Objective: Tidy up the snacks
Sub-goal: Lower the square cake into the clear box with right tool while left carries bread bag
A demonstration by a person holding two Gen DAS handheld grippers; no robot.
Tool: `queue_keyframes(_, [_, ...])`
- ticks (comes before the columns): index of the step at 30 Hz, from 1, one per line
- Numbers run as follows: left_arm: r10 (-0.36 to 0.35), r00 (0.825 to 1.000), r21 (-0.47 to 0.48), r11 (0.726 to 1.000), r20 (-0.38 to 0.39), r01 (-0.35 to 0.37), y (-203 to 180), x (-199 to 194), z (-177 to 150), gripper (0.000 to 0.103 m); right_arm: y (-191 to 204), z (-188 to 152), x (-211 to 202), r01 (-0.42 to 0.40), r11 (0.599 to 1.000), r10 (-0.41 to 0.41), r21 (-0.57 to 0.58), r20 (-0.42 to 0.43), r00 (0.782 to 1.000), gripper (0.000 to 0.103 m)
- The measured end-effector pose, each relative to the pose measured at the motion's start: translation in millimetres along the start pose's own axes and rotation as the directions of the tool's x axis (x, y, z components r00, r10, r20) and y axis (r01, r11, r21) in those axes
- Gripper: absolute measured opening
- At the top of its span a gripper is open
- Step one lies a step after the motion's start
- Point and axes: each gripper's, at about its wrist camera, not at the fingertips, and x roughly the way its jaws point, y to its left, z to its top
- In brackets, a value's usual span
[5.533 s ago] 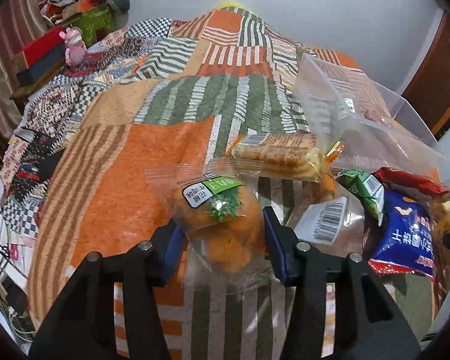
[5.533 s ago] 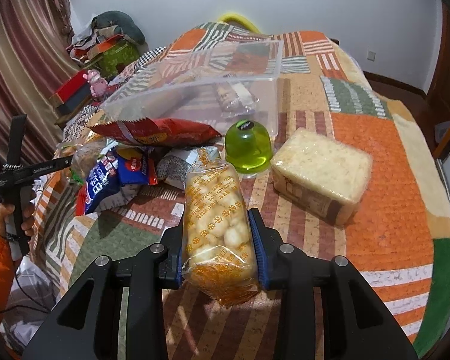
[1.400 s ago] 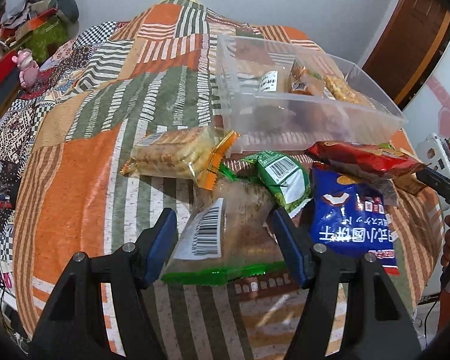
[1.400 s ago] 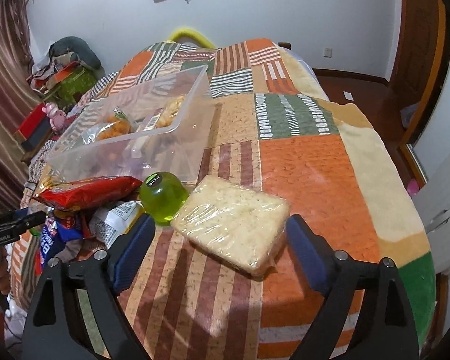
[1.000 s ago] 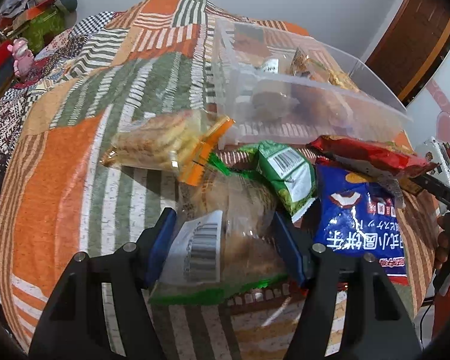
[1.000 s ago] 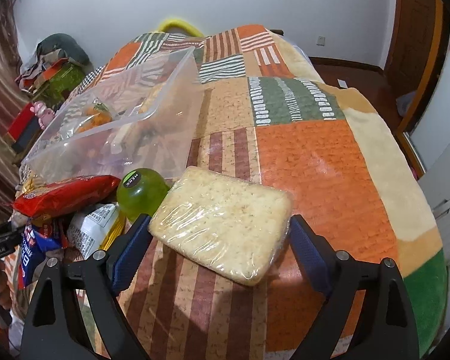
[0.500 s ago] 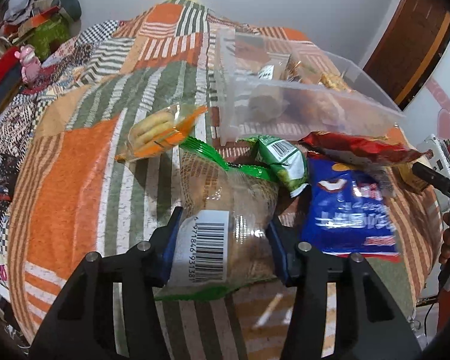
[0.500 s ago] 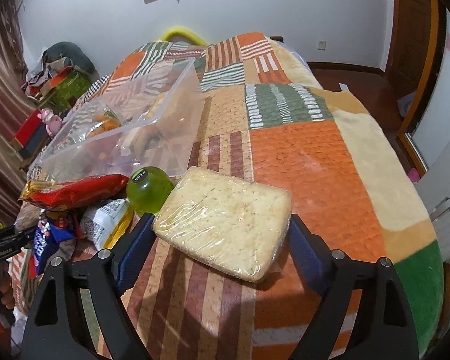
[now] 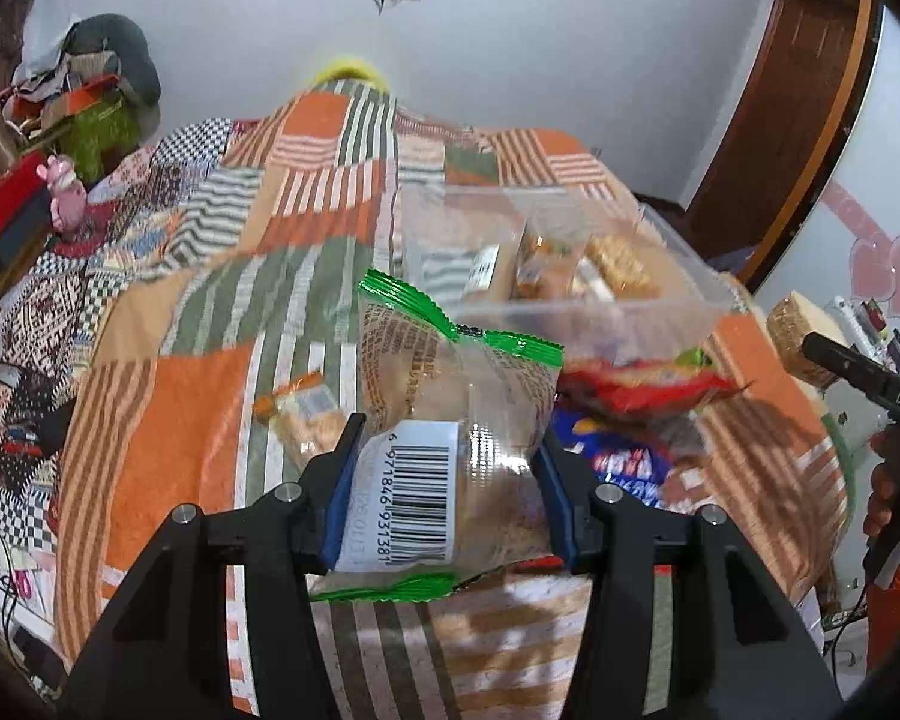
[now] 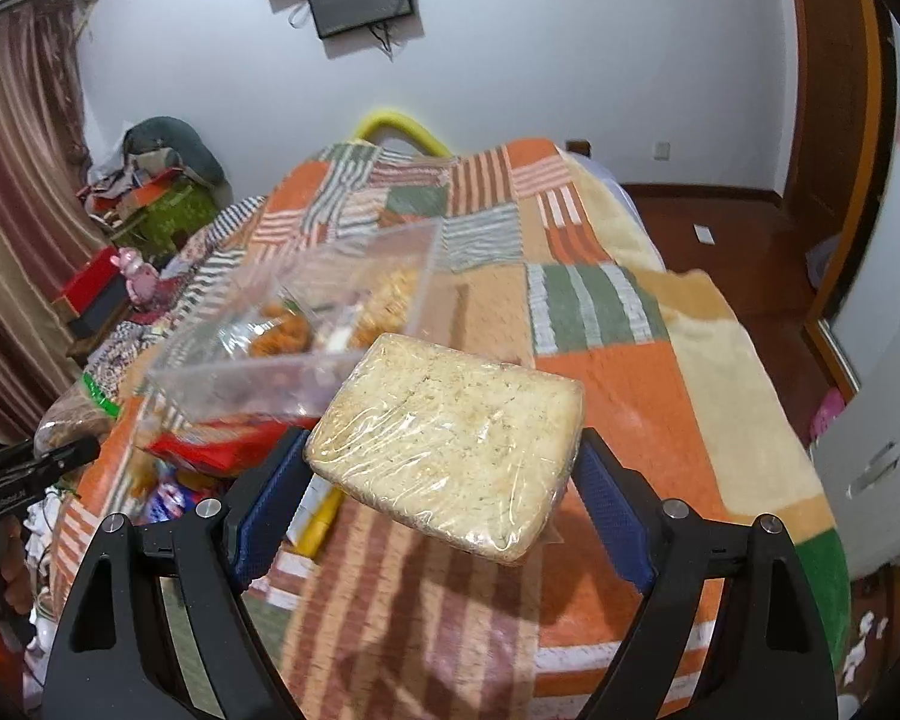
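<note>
My left gripper [image 9: 447, 489] is shut on a clear bread bag with green edges and a barcode label [image 9: 444, 420], held above the bed. My right gripper [image 10: 444, 480] is shut on a plastic-wrapped pale cake slab [image 10: 450, 438], lifted off the blanket. A clear plastic bin [image 9: 564, 276] with several snacks inside stands ahead of both; it also shows in the right wrist view [image 10: 306, 324]. A red snack bag [image 9: 642, 387], a blue snack bag [image 9: 624, 462] and a cracker pack [image 9: 306, 414] lie on the blanket near the bin.
The striped patchwork blanket [image 9: 162, 420] covers the bed. A side table with a pink toy [image 9: 63, 195] and boxes is at the far left. A wooden door [image 9: 792, 114] stands at the right. The other gripper's handle [image 9: 858, 378] shows at the right edge.
Both grippers have risen with their loads: the bread bag and the cake slab have come off the blanket and now hang closer to the bin.
</note>
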Motion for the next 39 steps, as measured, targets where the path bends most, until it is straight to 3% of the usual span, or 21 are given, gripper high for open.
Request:
queue_keyframes(8, [0.007, 0.998, 0.028, 1.000, 0.070, -0.009, -9.9, -5.0, 30.3, 0.051, 17.4, 20.0, 8.4, -0.037, 0.999, 0.039, -0.038, 0.041, 0.998, 0.085])
queue_keyframes(17, [0.004, 0.996, 0.039, 0.999, 0.085, -0.007, -18.0, 17.3, 60.4, 0.051, 38.3, 37.3, 28.3, -0.071, 0.994, 0.076, -0.077, 0.051, 0.996, 0.085])
queue_keyframes(29, [0.020, 0.998, 0.026, 0.999, 0.065, -0.021, -21.6, 69.5, 97.9, 0.051, 52.7, 57.9, 62.0, -0.118, 0.989, 0.120, -0.094, 0.021, 0.993, 0.085])
queue_keyframes(39, [0.007, 1.000, 0.025, 1.000, 0.015, -0.008, -24.8, 110.3, 113.6, 0.051, 66.4, 58.2, 94.6, -0.099, 0.982, 0.091, -0.162, -0.056, 0.994, 0.085])
